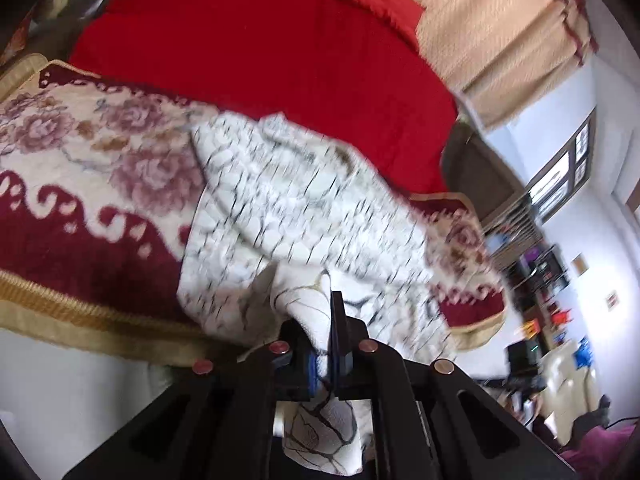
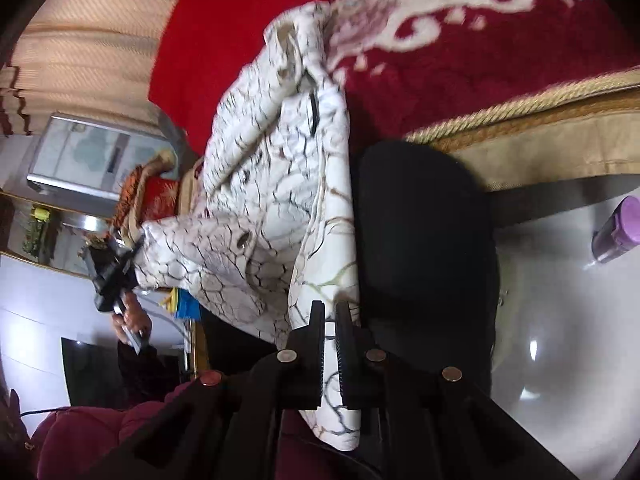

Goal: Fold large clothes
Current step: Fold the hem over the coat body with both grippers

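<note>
1. The garment (image 1: 288,200), white with a dark crackle print, lay rumpled across the middle of the left wrist view, on a cream and maroon floral blanket (image 1: 80,160) covering a bed.
2. The blanket's gold-trimmed edge (image 1: 80,312) ran along the lower left of that view, with pale bare floor (image 1: 60,392) below it giving open room; a red cover (image 1: 260,52) filled the upper centre beyond the garment.
3. The left gripper (image 1: 320,344) at bottom centre had its jaws nearly together, pinching a fold of the garment.
4. The right gripper (image 2: 330,344) at bottom centre of its own view was likewise almost closed on a garment edge that passed between the pads.
5. Only the right wrist view showed the left gripper from outside, at centre left, gripping another corner with a hand (image 2: 132,320) behind it, and a purple bottle (image 2: 616,232) on the floor at right.
6. Only the left wrist view showed a window (image 1: 560,176) and cluttered shelves at right.
7. In the right wrist view the garment's long axis ran from upper centre down to the jaws, hanging off the bed edge.
</note>
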A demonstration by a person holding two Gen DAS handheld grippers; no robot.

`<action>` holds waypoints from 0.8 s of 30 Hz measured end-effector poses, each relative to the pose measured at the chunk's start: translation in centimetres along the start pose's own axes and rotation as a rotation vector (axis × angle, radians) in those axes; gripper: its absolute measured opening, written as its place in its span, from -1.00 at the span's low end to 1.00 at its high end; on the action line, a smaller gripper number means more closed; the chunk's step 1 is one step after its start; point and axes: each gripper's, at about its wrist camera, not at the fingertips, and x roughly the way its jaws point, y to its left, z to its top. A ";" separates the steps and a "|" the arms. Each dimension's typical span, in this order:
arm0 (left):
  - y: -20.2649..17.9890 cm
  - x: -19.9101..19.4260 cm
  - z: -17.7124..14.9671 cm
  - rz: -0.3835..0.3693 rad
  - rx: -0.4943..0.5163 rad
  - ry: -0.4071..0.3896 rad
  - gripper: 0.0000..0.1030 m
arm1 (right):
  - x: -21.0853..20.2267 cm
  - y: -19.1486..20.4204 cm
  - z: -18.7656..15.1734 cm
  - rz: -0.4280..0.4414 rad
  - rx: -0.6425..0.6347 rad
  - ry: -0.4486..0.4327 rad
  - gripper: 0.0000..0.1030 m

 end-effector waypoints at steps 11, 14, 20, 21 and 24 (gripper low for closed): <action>3.5 2.6 -5.1 0.081 -0.089 0.148 0.35 | 0.8 -0.9 -0.8 0.105 0.044 -0.058 0.72; 5.3 1.7 -5.7 0.059 -0.144 0.118 0.46 | 1.2 -0.1 -0.4 0.100 0.013 -0.051 0.63; 6.7 1.7 -7.2 -0.032 -0.159 0.124 0.57 | 4.2 1.9 -0.5 0.093 -0.027 0.067 0.29; 6.8 1.8 -7.4 -0.039 -0.160 0.123 0.58 | 4.8 1.9 -0.6 0.103 -0.007 0.082 0.29; 7.0 2.2 -7.8 -0.101 -0.175 0.115 0.58 | 5.8 2.5 -0.7 0.074 -0.008 0.106 0.30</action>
